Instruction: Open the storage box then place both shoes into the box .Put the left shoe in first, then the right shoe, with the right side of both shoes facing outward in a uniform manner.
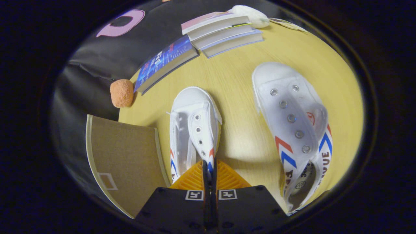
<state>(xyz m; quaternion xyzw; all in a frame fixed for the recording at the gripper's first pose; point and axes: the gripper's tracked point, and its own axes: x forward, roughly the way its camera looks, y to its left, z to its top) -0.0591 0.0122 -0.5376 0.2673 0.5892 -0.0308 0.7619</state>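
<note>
In the gripper view we saw the gripper point(209, 169) with its two fingers drawn almost together, only a thin slit between them, and the side wall of the nearer white shoe point(194, 130) pinched in that slit near its heel end, so both fingers pressed on it. That shoe pointed its toe away from the fingers toward the books, its eyelets and its red and blue chevrons showing, and whether it was lifted off the wood or resting on it we could not tell. The second white shoe point(294, 126) lay well apart from it on the tabletop point(237, 81), off to the right of the fingers, tilted onto its side with its opening turned toward us and the same chevrons along its flank. Left of the fingers, at the tabletop's left edge, stood the beige storage box point(125, 156), of which we saw one flat fabric panel; whether it was open we could not tell. Beyond the shoes, along the far edge, lay a stack of books point(224, 32) with another blue-covered book point(165, 63) leaning beside it. An orange sponge-like lump point(122, 93) sat at the far left corner, and a white fluffy thing point(252, 14) lay behind the stack.
</note>
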